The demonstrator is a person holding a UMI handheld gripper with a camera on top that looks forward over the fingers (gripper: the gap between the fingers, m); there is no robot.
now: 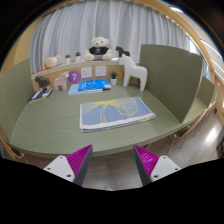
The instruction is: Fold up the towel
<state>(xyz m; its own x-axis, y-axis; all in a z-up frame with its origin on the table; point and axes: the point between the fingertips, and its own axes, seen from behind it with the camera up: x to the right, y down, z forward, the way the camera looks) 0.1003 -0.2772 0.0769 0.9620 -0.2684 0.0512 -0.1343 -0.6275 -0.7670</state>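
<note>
Gripper (pixel 113 163) with fingers spread wide, holding nothing. The towel (pixel 114 113) lies flat on the green table (pixel 50 125), well ahead at twelve o'clock, seemingly unfolded or half-folded. Judged: folding has hardly begun; approach and grasp remain.

All you can see of my tongs is the two fingers (pixel 113 163), poking up side by side. Each one's a chunky wedge that tapers toward the tip. The outer shells are white or pale grey plastic, plain as anything. The inner faces carry the bright magenta pads (pixel 78 160), and those have a ribbed, stripy texture, with fine dark lines running across the pink. Both fingers look like mirror copies of each other.
</note>
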